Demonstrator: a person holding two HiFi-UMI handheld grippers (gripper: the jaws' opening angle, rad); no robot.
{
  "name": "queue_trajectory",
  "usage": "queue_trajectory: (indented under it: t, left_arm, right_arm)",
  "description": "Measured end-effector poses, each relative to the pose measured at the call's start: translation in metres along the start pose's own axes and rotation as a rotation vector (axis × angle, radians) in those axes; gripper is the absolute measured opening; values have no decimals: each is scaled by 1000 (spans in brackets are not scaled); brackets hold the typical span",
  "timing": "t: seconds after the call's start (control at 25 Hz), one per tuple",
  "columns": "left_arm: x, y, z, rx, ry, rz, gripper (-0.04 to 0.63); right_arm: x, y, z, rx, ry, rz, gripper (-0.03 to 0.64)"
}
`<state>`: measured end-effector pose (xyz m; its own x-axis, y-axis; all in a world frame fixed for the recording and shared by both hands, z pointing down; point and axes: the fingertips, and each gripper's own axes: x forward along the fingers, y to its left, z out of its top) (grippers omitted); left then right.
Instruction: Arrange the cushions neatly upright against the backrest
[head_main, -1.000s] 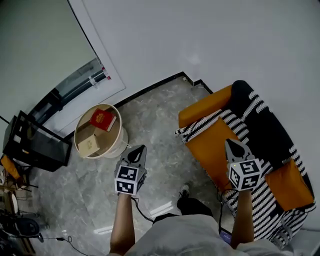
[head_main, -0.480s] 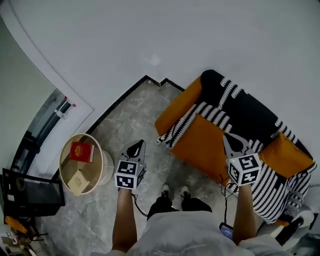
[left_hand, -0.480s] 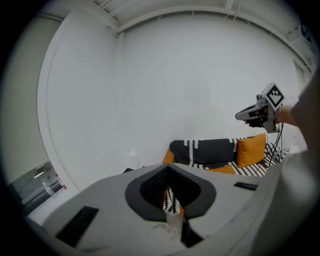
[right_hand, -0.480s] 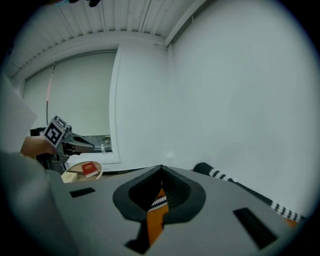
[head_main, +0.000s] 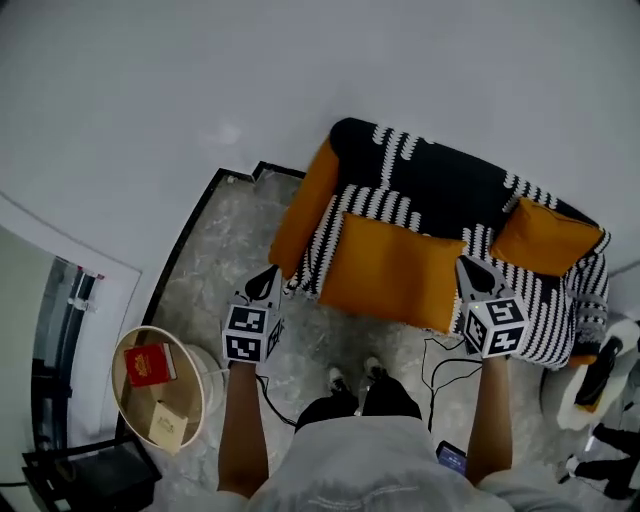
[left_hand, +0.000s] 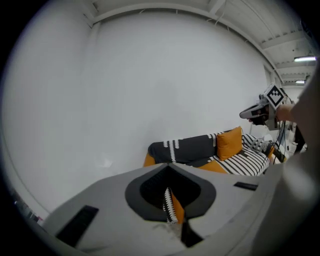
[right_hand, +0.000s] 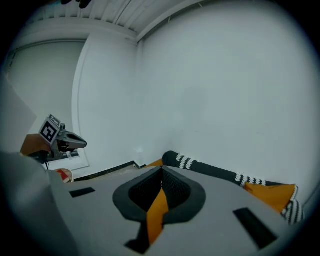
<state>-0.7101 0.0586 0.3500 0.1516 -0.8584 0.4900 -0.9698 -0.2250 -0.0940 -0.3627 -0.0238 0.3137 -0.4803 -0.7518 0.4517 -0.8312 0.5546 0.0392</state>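
A black-and-white striped sofa (head_main: 440, 190) stands against the white wall. One large orange cushion (head_main: 390, 270) lies flat on the front of its seat. A smaller orange cushion (head_main: 543, 237) leans at the right end, also seen in the left gripper view (left_hand: 230, 142) and the right gripper view (right_hand: 272, 195). An orange piece (head_main: 305, 205) stands at the sofa's left end. My left gripper (head_main: 266, 278) is shut and empty, over the floor by the sofa's left corner. My right gripper (head_main: 468, 265) is shut and empty, just right of the large cushion's front edge.
A round side table (head_main: 200, 360) with a red book (head_main: 150, 363) and a box stands at the lower left. A dark cabinet (head_main: 75, 470) sits behind it. Cables (head_main: 440, 365) trail on the marble floor by the person's shoes (head_main: 355, 378). White objects (head_main: 590, 385) stand at the sofa's right.
The view has swung right, so the sofa now lies square ahead and the side table has slid to the lower left. Both grippers have turned with it to face the sofa, still shut.
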Motion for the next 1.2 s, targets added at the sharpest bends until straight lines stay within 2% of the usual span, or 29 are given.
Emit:
queue_trajectory:
  t: [0.2, 0.44, 0.92, 1.2]
  left_arm:
    - [4, -15, -29, 11, 5, -81, 14]
    - [39, -36, -44, 39, 42, -137, 14]
    - [109, -67, -118, 43, 156, -197, 52]
    - [153, -73, -183, 41, 213, -210, 77]
  right_arm:
    - [-41, 5, -44, 35, 34, -111, 3]
    - [-63, -24, -95, 102, 94, -217, 3]
    - [-31, -69, -195, 150, 183, -318, 5]
    - [-4, -78, -278, 189, 288, -307, 28]
